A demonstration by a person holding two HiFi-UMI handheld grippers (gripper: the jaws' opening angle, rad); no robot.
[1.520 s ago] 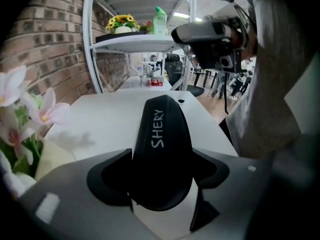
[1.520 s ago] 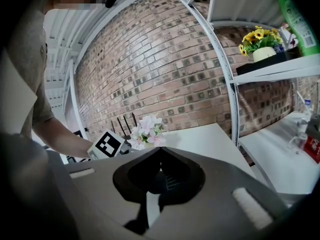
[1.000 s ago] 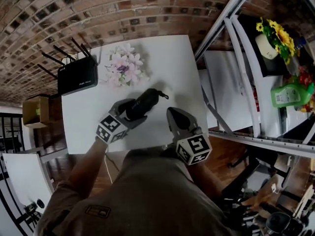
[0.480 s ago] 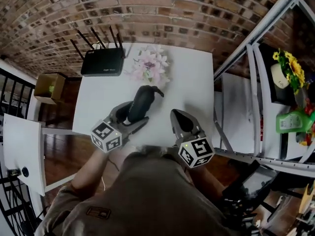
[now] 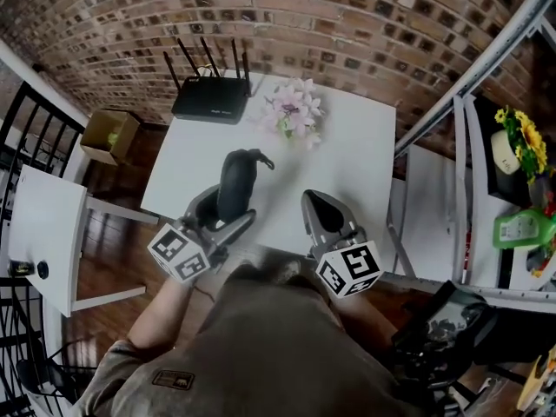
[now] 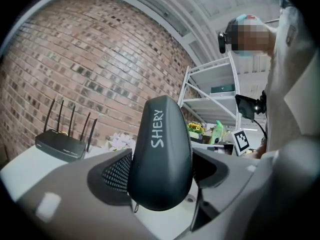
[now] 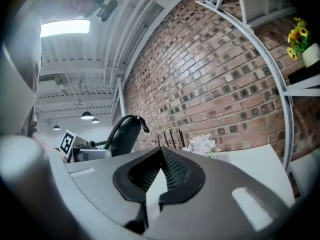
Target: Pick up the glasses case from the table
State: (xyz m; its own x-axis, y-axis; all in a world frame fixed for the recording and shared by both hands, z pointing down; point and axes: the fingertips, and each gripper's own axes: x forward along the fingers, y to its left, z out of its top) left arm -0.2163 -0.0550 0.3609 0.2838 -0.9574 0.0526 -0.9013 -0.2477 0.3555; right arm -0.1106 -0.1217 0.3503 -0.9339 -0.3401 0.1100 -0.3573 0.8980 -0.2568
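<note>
Gripping the glasses case, the left gripper has its jaws wide, with both mesh pads pressed on the case's flanks near its lower end. Most of the case sticks out past the jaws.

- **Where the case is:** It sits between the left jaws, over the near half of the white table. In the left gripper view white tabletop shows under its bottom end, so it looks lifted clear.
- **How it will handle:** The case is dark and smooth, with a rounded shell, "SHERY" printed on it, a zip and a small loop at the far end. It is probably light and fairly stiff, so it shouldn't crush. The curved sides could slip or pivot in an end grip, and a hold across the middle of the flat flanks would be safer.
- **Left arm pose:** The forearm reaches forward from the torso, with the gripper roughly level and pointing at the brick wall.
- **Right gripper:** The right gripper is beside it with its jaws closed together and nothing between them. It is not touching the case.
- **Other things:** A router and a bunch of flowers sit at the table's far edge, well apart from the case.
</note>
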